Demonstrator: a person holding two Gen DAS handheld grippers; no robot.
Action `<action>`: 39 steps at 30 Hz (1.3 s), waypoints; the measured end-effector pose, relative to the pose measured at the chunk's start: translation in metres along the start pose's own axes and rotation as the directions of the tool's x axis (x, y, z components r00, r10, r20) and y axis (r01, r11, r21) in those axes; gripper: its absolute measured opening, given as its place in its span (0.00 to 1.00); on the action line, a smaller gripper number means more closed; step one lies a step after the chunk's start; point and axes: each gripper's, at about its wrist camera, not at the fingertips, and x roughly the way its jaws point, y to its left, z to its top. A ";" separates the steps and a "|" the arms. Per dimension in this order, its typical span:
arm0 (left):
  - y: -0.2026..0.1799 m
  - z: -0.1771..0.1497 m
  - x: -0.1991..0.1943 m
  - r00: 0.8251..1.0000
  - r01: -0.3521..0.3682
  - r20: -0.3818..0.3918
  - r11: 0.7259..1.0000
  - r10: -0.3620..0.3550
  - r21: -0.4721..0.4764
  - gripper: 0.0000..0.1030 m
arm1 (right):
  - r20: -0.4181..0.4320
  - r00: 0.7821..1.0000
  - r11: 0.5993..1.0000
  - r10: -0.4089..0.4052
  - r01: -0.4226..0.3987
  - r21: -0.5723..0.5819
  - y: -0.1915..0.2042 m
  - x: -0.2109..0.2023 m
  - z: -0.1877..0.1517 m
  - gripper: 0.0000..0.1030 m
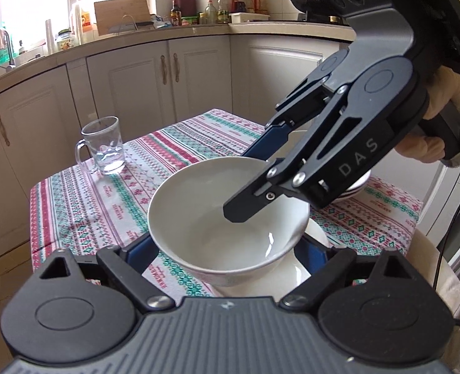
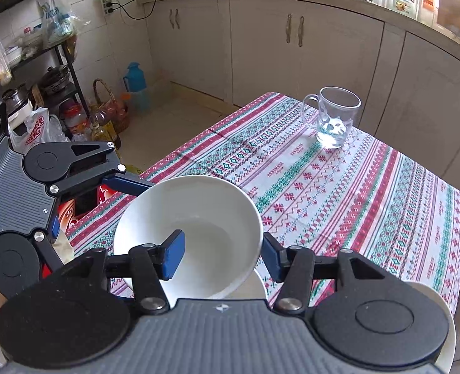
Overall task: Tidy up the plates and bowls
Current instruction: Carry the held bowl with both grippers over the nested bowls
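Observation:
A white bowl [image 1: 217, 218] hangs tilted above the patterned tablecloth [image 1: 74, 205], with my left gripper [image 1: 227, 249] shut on it, a blue pad against each side. My right gripper [image 2: 222, 255] stands open astride the bowl's [image 2: 198, 205] near rim. One of its fingers [image 2: 174, 255] is inside the bowl, the other just outside the wall. In the left wrist view the right gripper [image 1: 245, 184] reaches in from the upper right. More white crockery [image 1: 261, 283] lies right under the bowl. Stacked white plates [image 1: 357, 184] sit behind the right gripper, mostly hidden.
A glass mug [image 1: 105, 146] stands near the table's far corner, also in the right wrist view [image 2: 333, 118]. Kitchen cabinets [image 1: 155, 84] line the wall beyond the table. A rack and bags [image 2: 43, 71] crowd the floor to the left. A white plate rim [image 2: 445, 321] shows at bottom right.

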 end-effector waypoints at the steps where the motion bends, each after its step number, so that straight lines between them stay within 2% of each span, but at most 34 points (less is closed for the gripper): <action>1: -0.001 -0.001 0.001 1.000 0.005 -0.003 1.000 -0.005 0.000 0.90 | -0.001 1.000 1.000 -0.002 0.002 0.006 0.000 -0.001 -0.003 0.58; 12: -0.010 -0.005 0.010 0.999 0.035 -0.038 0.999 -0.036 -0.009 0.90 | -0.019 1.000 0.999 -0.006 0.006 0.036 -0.005 0.001 -0.023 0.58; 39: -0.007 -0.004 0.025 0.991 0.091 -0.091 0.994 -0.096 -0.056 0.90 | -0.028 1.000 0.998 -0.013 0.014 0.059 -0.011 0.007 -0.035 0.58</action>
